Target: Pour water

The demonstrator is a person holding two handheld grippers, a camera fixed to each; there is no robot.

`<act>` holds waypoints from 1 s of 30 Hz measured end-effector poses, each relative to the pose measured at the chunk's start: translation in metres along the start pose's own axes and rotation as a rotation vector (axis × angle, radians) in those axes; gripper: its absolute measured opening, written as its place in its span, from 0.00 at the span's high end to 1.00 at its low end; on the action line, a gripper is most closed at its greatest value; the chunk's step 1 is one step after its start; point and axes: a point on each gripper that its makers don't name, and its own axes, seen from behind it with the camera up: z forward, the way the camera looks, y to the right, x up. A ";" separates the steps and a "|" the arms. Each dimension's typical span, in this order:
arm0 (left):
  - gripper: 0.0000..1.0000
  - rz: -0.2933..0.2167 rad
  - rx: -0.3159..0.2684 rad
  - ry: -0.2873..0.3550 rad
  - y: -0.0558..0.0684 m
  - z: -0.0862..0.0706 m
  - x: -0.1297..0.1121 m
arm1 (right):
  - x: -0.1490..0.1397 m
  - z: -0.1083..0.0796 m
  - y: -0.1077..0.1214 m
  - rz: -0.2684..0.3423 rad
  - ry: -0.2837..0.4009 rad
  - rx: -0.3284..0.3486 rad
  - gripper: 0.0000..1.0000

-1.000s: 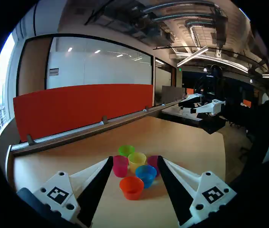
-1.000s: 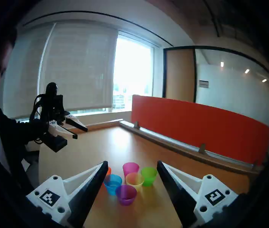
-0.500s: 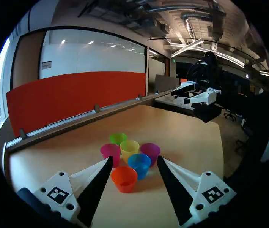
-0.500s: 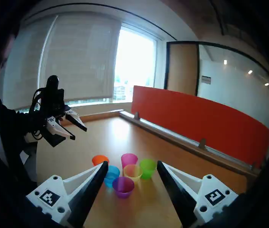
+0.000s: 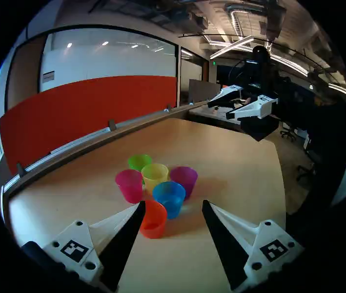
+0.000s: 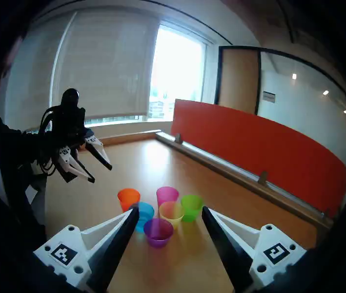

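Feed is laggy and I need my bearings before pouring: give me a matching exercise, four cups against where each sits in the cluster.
Things:
1. orange cup
2. green cup
3. purple cup
4. yellow cup

Places:
A. middle of the cluster
B. nearest in the right gripper view
C. nearest in the left gripper view
D. closest to the red divider

Pairs: 1-C, 2-D, 3-B, 4-A

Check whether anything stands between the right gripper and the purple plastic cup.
Nothing visible does. The purple plastic cup sits nearest the open right gripper, at the front of the cluster, with only wooden table before it.
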 end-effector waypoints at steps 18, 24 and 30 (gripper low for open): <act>0.14 0.039 -0.048 -0.123 0.001 0.016 -0.023 | -0.027 0.015 0.005 -0.016 -0.112 0.024 0.00; 0.14 0.042 -0.064 -0.147 0.004 0.023 -0.030 | -0.039 0.021 0.006 -0.023 -0.150 0.039 0.00; 0.14 0.044 -0.084 -0.169 0.010 0.030 -0.040 | -0.047 0.026 0.007 -0.022 -0.168 0.047 0.00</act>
